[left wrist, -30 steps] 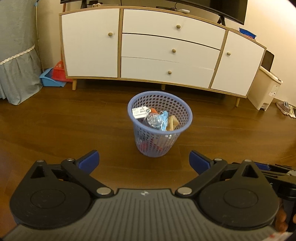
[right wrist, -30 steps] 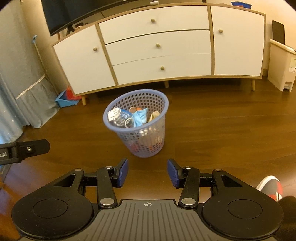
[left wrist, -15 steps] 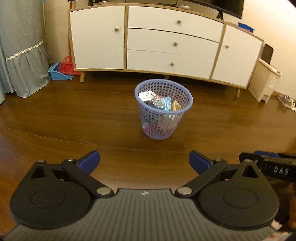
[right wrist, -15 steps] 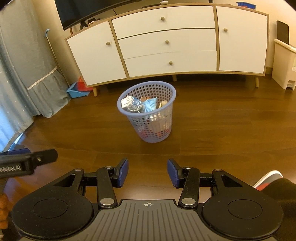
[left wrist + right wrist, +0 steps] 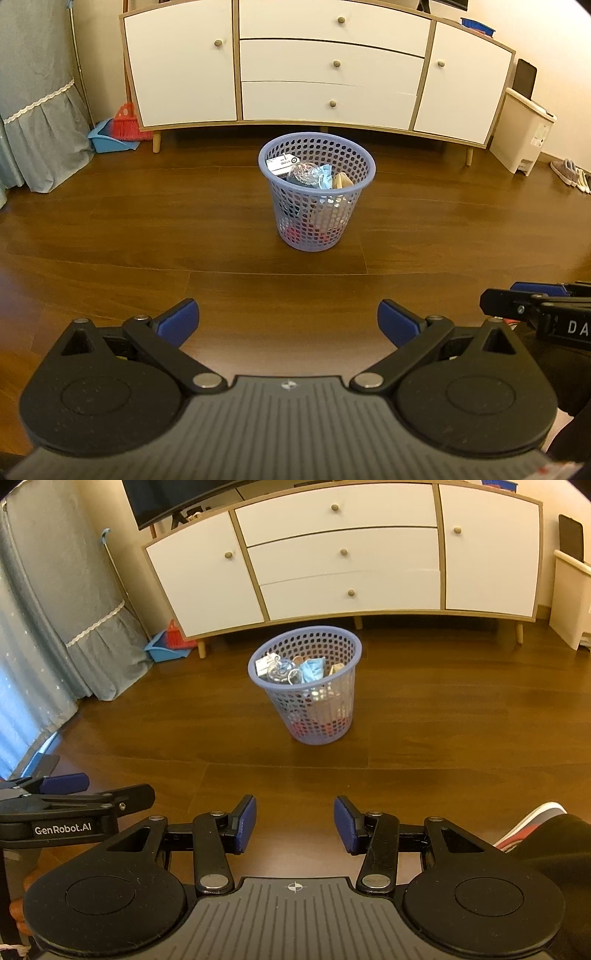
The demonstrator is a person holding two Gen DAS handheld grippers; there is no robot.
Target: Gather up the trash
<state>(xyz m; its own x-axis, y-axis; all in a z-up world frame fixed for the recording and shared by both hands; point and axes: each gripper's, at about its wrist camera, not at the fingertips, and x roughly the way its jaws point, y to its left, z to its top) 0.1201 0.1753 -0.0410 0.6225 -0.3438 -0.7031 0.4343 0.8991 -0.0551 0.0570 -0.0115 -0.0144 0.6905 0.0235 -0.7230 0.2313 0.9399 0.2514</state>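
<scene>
Both tools are released and carry nothing: my left gripper [image 5: 287, 322] gapes wide, my right gripper [image 5: 294, 824] about half as wide. The trash basket [image 5: 317, 196] stands dead ahead of both, well apart, already loaded. I see no loose litter on the floor [image 5: 147, 236], so I'd sweep both cameras slowly before committing.

- Basket [image 5: 317, 199] stands on the floor [image 5: 147, 236] ahead of the left gripper [image 5: 288, 323].
- Trash [image 5: 314, 175] lies in it.
- Sideboard [image 5: 317, 70] stands behind.
</scene>
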